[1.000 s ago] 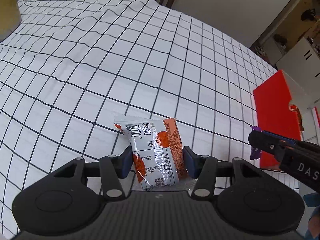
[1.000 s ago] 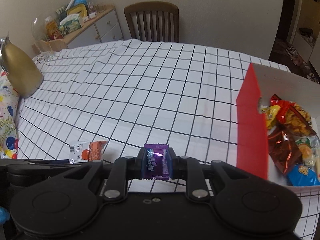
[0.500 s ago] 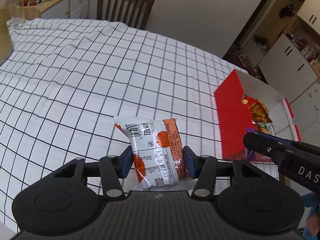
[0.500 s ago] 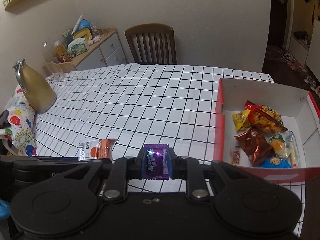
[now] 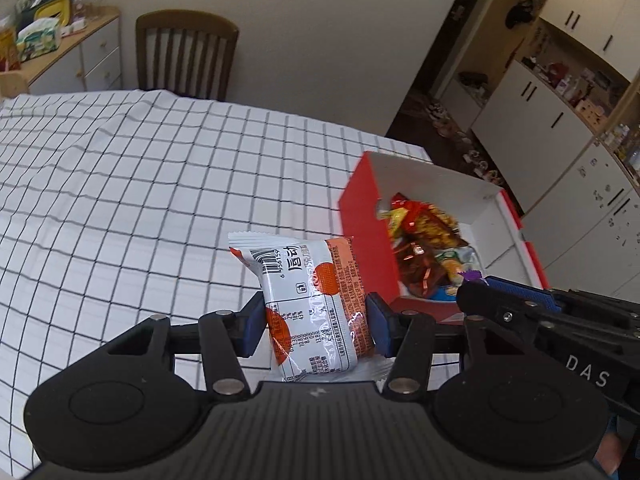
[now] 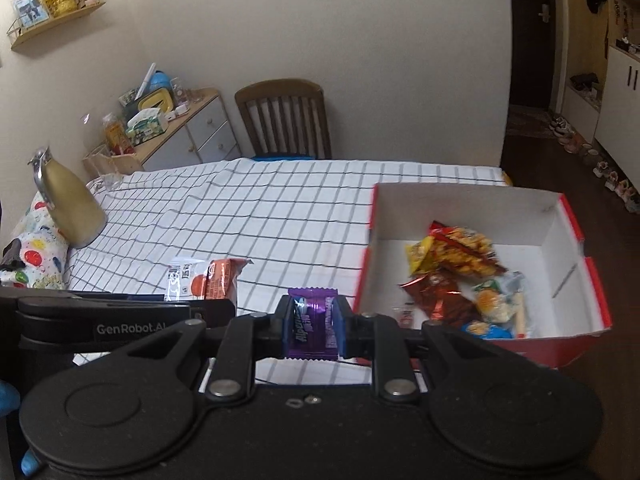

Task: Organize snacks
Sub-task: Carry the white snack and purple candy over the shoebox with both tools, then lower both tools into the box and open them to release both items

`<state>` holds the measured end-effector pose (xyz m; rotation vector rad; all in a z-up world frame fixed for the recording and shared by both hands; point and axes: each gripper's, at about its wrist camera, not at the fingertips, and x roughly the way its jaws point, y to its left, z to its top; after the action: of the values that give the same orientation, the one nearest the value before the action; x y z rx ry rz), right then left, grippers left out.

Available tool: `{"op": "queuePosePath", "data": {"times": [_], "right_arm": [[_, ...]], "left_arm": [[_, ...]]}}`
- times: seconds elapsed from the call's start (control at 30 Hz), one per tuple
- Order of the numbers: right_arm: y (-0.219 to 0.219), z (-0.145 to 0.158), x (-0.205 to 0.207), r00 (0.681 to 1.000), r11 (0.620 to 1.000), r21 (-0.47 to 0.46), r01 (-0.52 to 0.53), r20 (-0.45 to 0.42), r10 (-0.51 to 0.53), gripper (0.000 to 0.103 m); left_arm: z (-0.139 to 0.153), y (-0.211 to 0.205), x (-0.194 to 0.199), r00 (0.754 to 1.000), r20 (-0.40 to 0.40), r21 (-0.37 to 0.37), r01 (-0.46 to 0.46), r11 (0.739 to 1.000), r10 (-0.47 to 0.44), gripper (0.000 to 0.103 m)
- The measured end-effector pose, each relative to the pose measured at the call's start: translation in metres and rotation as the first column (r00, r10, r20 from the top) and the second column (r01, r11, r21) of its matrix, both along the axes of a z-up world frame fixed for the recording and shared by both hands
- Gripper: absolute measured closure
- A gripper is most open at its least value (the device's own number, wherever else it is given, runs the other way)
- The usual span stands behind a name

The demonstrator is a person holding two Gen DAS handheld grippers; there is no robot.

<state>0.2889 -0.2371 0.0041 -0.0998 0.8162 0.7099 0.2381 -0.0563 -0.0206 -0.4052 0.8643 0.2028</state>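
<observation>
My left gripper [image 5: 316,324] is shut on a white and orange snack packet [image 5: 310,296], held in the air above the checked tablecloth [image 5: 140,200]. My right gripper [image 6: 311,326] is shut on a small purple candy wrapper [image 6: 311,322], just left of the red box [image 6: 472,212]. The box, white inside, holds several snack bags [image 6: 456,276]. In the left wrist view the same red box [image 5: 360,208] lies right of the packet, with the right gripper [image 5: 476,284] at its near edge. The packet [image 6: 208,280] shows in the right wrist view too.
A wooden chair [image 6: 284,120] stands at the table's far side. A gold jug [image 6: 68,204] and a balloon-print bag [image 6: 32,256] sit at the table's left edge. A cluttered sideboard [image 6: 168,128] lines the wall. White cabinets [image 5: 560,112] stand to the right.
Both grippers have risen from the tablecloth and tilted up, each keeping its snack. The red box's inside has come into view, and both grippers are closer to it.
</observation>
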Motion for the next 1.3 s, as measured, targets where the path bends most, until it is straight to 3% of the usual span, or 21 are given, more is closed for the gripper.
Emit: {"op": "queuePosePath", "data": {"times": [0.83, 1.0, 1.3], "right_arm": [[-0.117, 0.003, 0.067, 0.988, 0.99, -0.007, 0.138, 0.065, -0.137, 0.084], [-0.125, -0.007, 0.083, 0.985, 0.986, -0.04, 0.162, 0.063, -0.16, 0.084], [-0.13, -0.037, 0.12, 0.984, 0.979, -0.093, 0.18, 0.018, -0.179, 0.084]], "left_arm": [[0.019, -0.116, 0.093, 0.985, 0.021, 0.065, 0.168, 0.984, -0.17, 0.051], [0.011, -0.117, 0.118, 0.985, -0.011, 0.049, 0.171, 0.984, -0.17, 0.051], [-0.018, -0.118, 0.158, 0.985, -0.092, 0.103, 0.155, 0.983, -0.146, 0.051]]}}
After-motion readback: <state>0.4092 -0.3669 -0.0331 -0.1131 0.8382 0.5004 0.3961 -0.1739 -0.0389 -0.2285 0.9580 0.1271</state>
